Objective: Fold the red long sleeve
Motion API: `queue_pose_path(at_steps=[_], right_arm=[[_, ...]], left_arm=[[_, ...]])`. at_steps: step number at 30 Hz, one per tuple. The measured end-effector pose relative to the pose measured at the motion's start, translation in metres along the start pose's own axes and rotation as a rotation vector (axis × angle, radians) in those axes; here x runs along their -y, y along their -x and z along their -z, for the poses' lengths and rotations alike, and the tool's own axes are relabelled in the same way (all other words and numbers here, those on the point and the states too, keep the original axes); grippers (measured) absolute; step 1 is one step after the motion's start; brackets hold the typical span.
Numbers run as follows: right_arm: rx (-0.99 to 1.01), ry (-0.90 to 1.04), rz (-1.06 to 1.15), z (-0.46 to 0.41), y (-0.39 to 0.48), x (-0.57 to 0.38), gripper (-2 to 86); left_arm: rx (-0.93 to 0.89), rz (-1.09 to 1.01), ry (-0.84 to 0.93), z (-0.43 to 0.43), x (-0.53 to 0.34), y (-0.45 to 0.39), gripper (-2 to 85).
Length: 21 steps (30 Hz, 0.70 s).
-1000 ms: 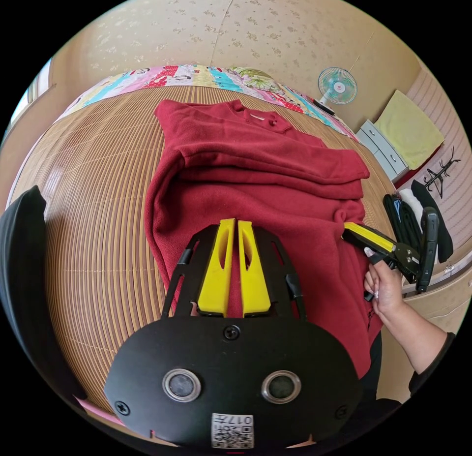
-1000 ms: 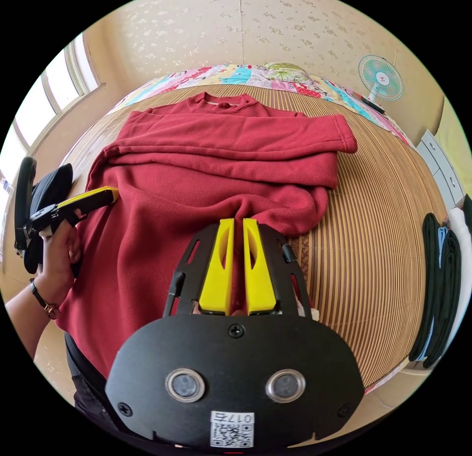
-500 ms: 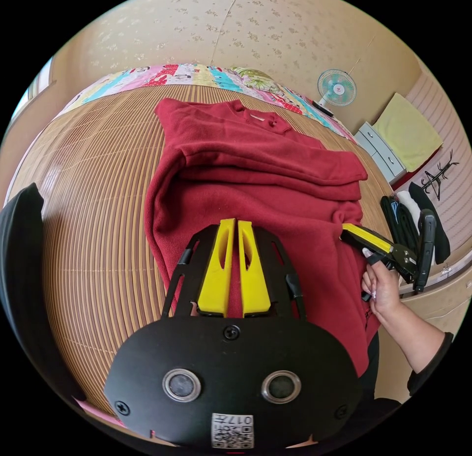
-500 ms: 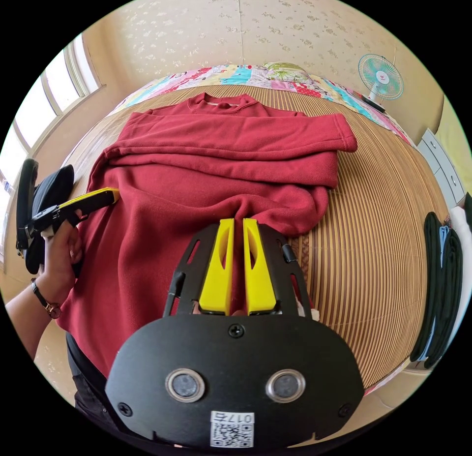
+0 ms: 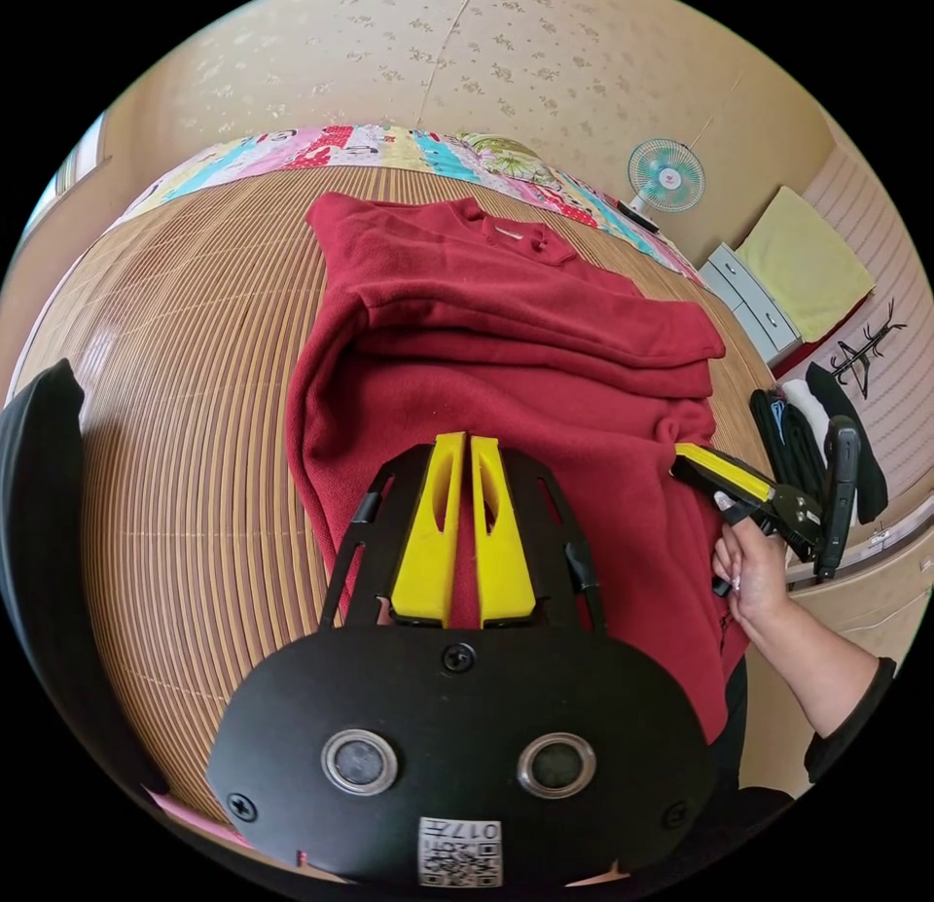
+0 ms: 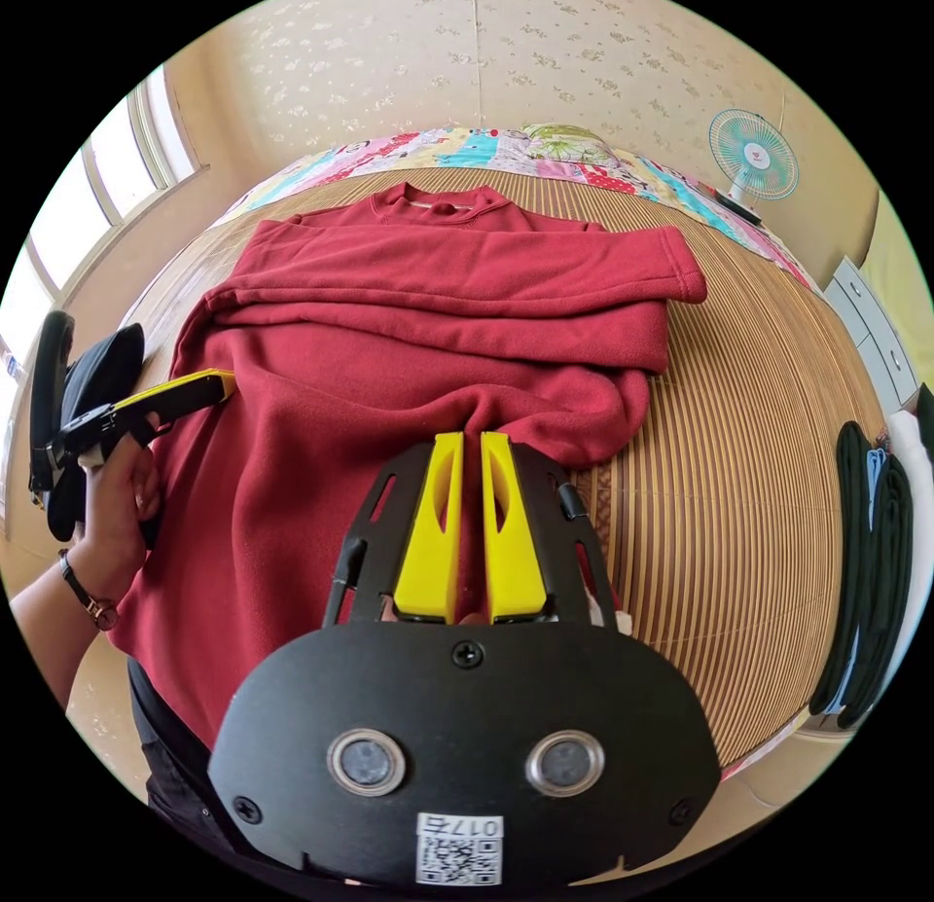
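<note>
In the right gripper view, the left gripper [image 6: 219, 384] sits at the left edge, its tip at the shirt's [image 6: 438, 318] side though I cannot tell if it is clenched; the shirt spreads across the middle on the mat [image 6: 739, 454], sleeves folded over the chest and collar at the top. At lower centre the right gripper [image 6: 466, 542] is clenched on a bunch of the lower fabric. It looks thick, soft and floppy, so I'd grip the hem corners.
</note>
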State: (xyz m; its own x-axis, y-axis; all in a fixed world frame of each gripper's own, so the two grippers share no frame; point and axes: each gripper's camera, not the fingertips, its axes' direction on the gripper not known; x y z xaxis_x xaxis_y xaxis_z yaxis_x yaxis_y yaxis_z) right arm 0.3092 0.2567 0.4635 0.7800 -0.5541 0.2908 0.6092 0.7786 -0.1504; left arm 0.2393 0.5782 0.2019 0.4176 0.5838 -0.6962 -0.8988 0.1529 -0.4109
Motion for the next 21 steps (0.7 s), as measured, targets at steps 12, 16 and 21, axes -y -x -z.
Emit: queue_pose_path(at_steps=[12, 16, 21], right_arm=[[-0.001, -0.001, -0.001, -0.012, 0.020, 0.018, 2.7], [-0.006, -0.003, 0.000, -0.017, 0.029, 0.025, 2.7], [-0.050, -0.010, 0.018, -0.024, 0.044, 0.036, 2.6]], left_arm=[[-0.008, 0.003, -0.003, 0.006, 0.008, -0.003, -0.5], [-0.011, 0.004, -0.005, 0.010, 0.010, 0.000, -0.5], [-0.034, 0.011, -0.012, 0.015, 0.013, 0.011, -0.6]])
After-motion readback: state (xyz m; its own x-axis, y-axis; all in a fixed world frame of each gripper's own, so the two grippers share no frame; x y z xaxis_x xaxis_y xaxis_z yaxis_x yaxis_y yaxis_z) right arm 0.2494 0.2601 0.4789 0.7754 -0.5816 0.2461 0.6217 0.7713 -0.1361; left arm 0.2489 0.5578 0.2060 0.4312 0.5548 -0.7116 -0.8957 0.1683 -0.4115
